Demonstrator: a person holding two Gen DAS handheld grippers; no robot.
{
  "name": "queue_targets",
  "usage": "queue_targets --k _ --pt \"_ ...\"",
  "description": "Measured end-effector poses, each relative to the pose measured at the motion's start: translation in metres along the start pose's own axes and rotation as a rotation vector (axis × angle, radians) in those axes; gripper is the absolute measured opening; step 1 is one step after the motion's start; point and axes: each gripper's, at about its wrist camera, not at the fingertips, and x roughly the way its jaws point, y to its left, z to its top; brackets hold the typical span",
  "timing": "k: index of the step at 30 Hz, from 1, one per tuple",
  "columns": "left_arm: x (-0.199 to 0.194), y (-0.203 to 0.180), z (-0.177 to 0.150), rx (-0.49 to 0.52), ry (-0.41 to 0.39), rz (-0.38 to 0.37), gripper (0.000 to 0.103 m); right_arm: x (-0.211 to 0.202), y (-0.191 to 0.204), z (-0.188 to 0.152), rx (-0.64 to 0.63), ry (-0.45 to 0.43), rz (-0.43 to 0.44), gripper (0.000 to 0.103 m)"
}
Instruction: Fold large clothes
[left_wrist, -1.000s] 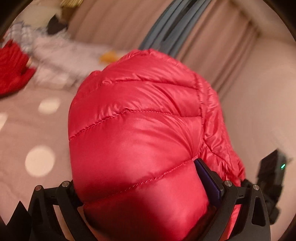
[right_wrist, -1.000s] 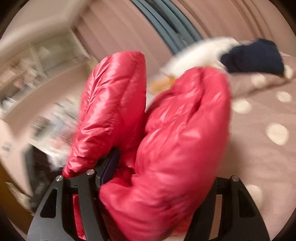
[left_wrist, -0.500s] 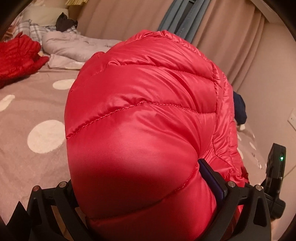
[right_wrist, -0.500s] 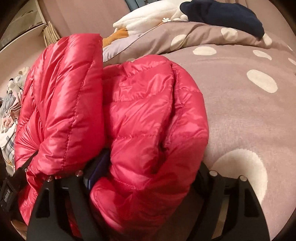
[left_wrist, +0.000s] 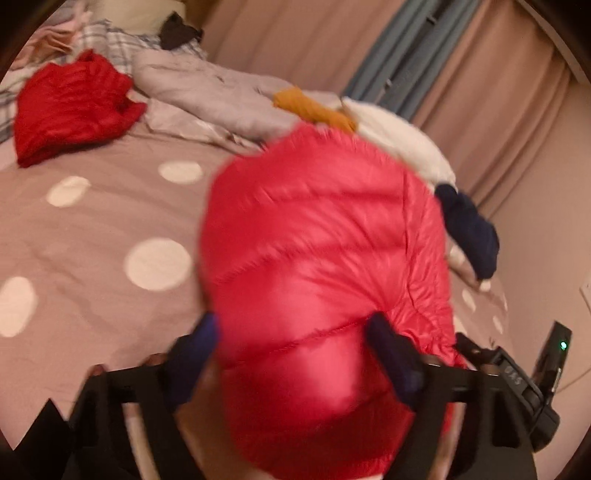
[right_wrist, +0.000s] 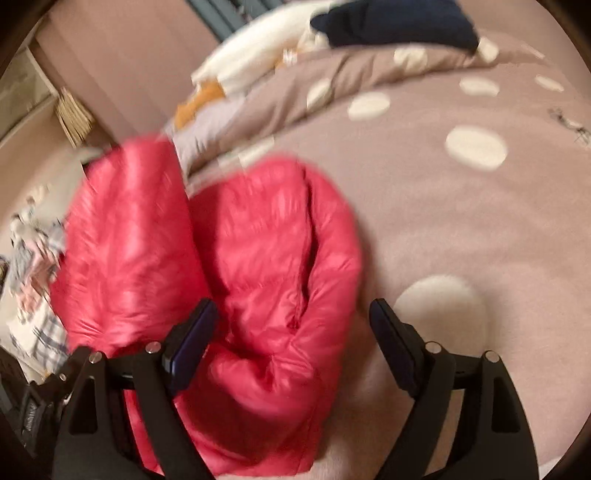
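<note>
A red quilted puffer jacket (left_wrist: 317, 266) is bundled in folds on the polka-dot bed. In the left wrist view it fills the middle, and my left gripper (left_wrist: 291, 343) stands open with its fingers apart on either side of the bundle. In the right wrist view the jacket (right_wrist: 236, 266) lies in two puffy lobes at left and centre. My right gripper (right_wrist: 295, 332) is open, its left finger against the jacket and its right finger over bare bedspread. Both views are blurred by motion.
The taupe bedspread with cream dots (left_wrist: 92, 229) (right_wrist: 461, 221) spreads around. A second red garment (left_wrist: 70, 110), a grey duvet (left_wrist: 214, 99), an orange item (left_wrist: 314, 109), white cloth (left_wrist: 402, 147) and a navy garment (left_wrist: 469, 232) (right_wrist: 395, 22) lie at the back. Curtains hang behind.
Both grippers have opened and let go of the jacket, which now rests lower on the bed. Both cameras have pulled back, showing more bedspread.
</note>
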Motion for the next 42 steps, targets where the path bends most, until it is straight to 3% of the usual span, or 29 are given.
queue_targets --k 1,3,4,6,7,9,11,13,15,17,19,20,22,25,26,28,31,35,37,38,39,42 --pt "-0.01 0.002 0.004 -0.003 -0.035 0.012 0.066 -0.011 0.002 0.003 -0.001 -0.035 0.006 0.081" --pt "-0.027 0.007 0.011 -0.001 -0.13 0.037 0.058 -0.032 0.01 0.009 -0.01 -0.091 0.065 0.057" --pt "-0.027 0.007 0.014 0.001 -0.153 0.047 0.052 -0.042 0.016 0.012 -0.024 -0.112 0.114 0.049" --pt "-0.022 0.012 0.019 -0.004 -0.171 0.081 0.044 -0.051 0.03 0.013 -0.065 -0.125 0.185 0.024" --pt "-0.018 0.013 0.02 -0.007 -0.163 0.087 0.038 -0.055 0.041 0.011 -0.094 -0.127 0.23 0.023" --pt "-0.004 0.015 0.021 -0.016 -0.126 0.079 0.031 -0.05 0.058 0.006 -0.141 -0.109 0.299 0.021" --pt "0.015 0.013 0.019 -0.019 -0.07 0.063 0.03 -0.034 0.073 0.001 -0.193 -0.059 0.305 0.02" --pt "0.037 0.004 0.014 0.028 -0.028 0.096 0.03 0.003 0.084 -0.006 -0.274 0.003 0.192 0.02" --pt "0.05 -0.011 0.005 0.131 -0.046 0.124 0.03 0.041 0.082 -0.018 -0.362 0.03 0.034 0.015" --pt "0.057 -0.025 -0.007 0.238 -0.058 0.154 0.03 0.06 0.07 -0.027 -0.388 -0.007 -0.006 0.014" --pt "0.067 -0.038 -0.018 0.37 -0.064 0.241 0.03 0.066 0.059 -0.031 -0.385 -0.016 -0.017 0.013" --pt "0.066 -0.039 -0.02 0.373 -0.09 0.251 0.03 0.065 0.057 -0.03 -0.37 -0.009 -0.008 0.013" --pt "0.058 -0.03 -0.016 0.286 -0.096 0.203 0.03 0.059 0.05 -0.026 -0.32 0.013 0.013 0.013" --pt "0.041 -0.008 0.005 0.114 -0.052 0.074 0.03 0.035 0.042 -0.014 -0.171 0.056 0.079 0.016" --pt "0.034 0.0 0.01 0.061 -0.052 0.023 0.03 0.027 0.043 -0.012 -0.152 0.047 0.109 0.022" --pt "0.026 0.012 0.02 -0.027 -0.065 -0.061 0.03 0.012 0.05 -0.007 -0.143 -0.003 0.177 0.022" --pt "0.02 0.018 0.031 -0.073 -0.102 -0.034 0.03 0.005 0.057 0.002 -0.121 -0.019 0.223 0.022" --pt "0.033 0.011 0.049 0.007 -0.126 0.027 0.03 0.023 0.066 0.023 -0.12 -0.003 0.248 0.022" --pt "0.049 0.014 0.052 -0.002 -0.083 0.035 0.03 0.038 0.076 0.034 -0.115 0.003 0.262 0.022" --pt "0.067 0.016 0.053 -0.027 -0.016 0.03 0.03 0.048 0.08 0.04 -0.121 0.006 0.255 0.021" --pt "0.077 0.019 0.051 -0.04 0.006 0.022 0.03 0.064 0.086 0.044 -0.146 0.017 0.201 0.018" --pt "0.097 0.018 0.044 -0.012 -0.02 0.052 0.043 0.102 0.078 0.04 -0.188 0.093 0.035 0.016"
